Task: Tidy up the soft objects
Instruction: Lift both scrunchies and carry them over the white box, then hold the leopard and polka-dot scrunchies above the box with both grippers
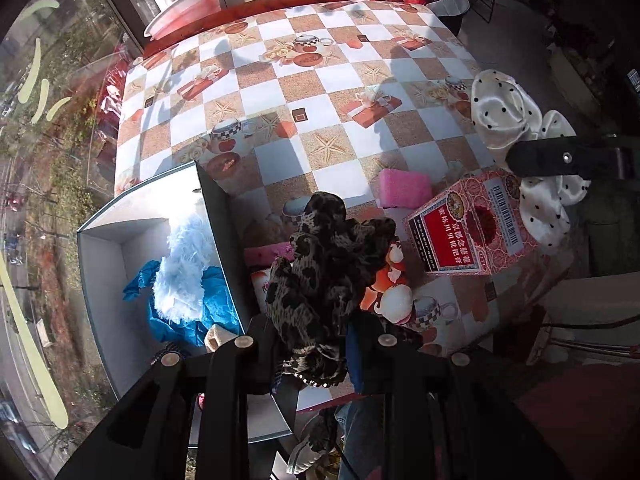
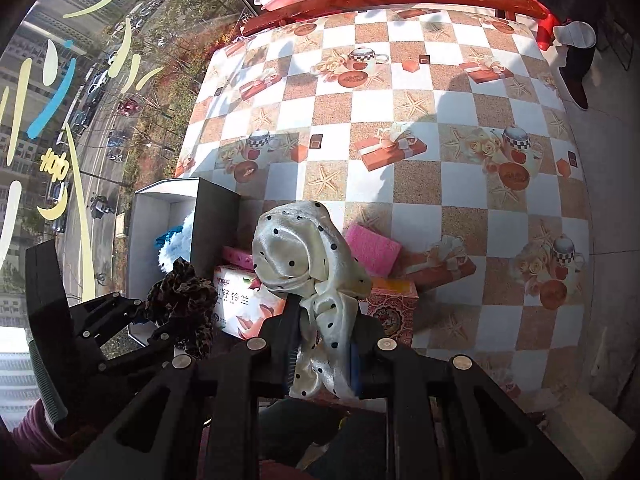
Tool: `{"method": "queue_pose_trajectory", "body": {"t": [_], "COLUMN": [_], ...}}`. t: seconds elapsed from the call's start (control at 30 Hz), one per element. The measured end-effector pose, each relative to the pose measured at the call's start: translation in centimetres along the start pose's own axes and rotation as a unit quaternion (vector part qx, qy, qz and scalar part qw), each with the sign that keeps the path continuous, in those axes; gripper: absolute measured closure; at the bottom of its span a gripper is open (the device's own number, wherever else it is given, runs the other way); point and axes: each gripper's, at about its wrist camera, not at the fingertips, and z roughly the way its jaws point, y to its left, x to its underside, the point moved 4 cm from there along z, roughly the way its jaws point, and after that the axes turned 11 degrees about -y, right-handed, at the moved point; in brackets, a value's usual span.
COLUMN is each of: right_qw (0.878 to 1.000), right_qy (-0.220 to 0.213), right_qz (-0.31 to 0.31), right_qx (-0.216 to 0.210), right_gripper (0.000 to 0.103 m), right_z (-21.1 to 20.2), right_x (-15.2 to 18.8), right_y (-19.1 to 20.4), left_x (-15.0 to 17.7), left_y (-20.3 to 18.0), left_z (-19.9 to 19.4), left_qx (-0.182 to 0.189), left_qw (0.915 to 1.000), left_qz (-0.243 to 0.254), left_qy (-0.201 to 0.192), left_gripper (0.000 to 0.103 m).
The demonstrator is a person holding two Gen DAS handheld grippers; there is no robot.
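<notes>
My left gripper is shut on a leopard-print scrunchie and holds it above the table, just right of the open grey box. The box holds a white fluffy item on blue tissue. My right gripper is shut on a white satin polka-dot cloth, lifted above the packs. The left gripper with the scrunchie also shows in the right wrist view, and the polka-dot cloth in the left wrist view. A pink sponge lies on the table.
A red patterned carton and a tissue pack lie near the table's front edge. A second pink sponge lies beside the box. The checkered tablecloth stretches back. A pink basin sits beyond it. A window is at the left.
</notes>
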Motion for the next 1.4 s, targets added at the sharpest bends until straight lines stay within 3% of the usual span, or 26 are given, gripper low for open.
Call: {"method": "queue_pose_trajectory", "body": {"t": [0.27, 0.77, 1.1, 1.4], "right_qw": [0.997, 0.976, 0.964, 0.968], "right_qy": [0.045, 0.079, 0.079, 0.087], "right_qz": [-0.059, -0.196, -0.246, -0.23], "right_qx": [-0.037, -0.051, -0.058, -0.054], "right_gripper": [0.082, 0.082, 0.082, 0.082], "right_z": [3.0, 5.8, 6.6, 6.8], "right_x": [2.1, 3.0, 4.1, 4.4], "right_y": [7.3, 16.7, 20.4, 19.8], "left_x": [1.8, 7.7, 9.2, 9.1], "left_y": [5.3, 12.5, 13.6, 13.6], "left_z": [-2.7, -3.9, -3.7, -3.6], "left_qx": [-0.046, -0.098, -0.106, -0.105], "left_qw": [0.9961, 0.975, 0.9688, 0.9692], "left_qz": [-0.069, -0.197, -0.222, -0.22], "left_qy": [-0.031, -0.034, -0.032, -0.033], "left_gripper": [0.075, 0.075, 0.075, 0.075]}}
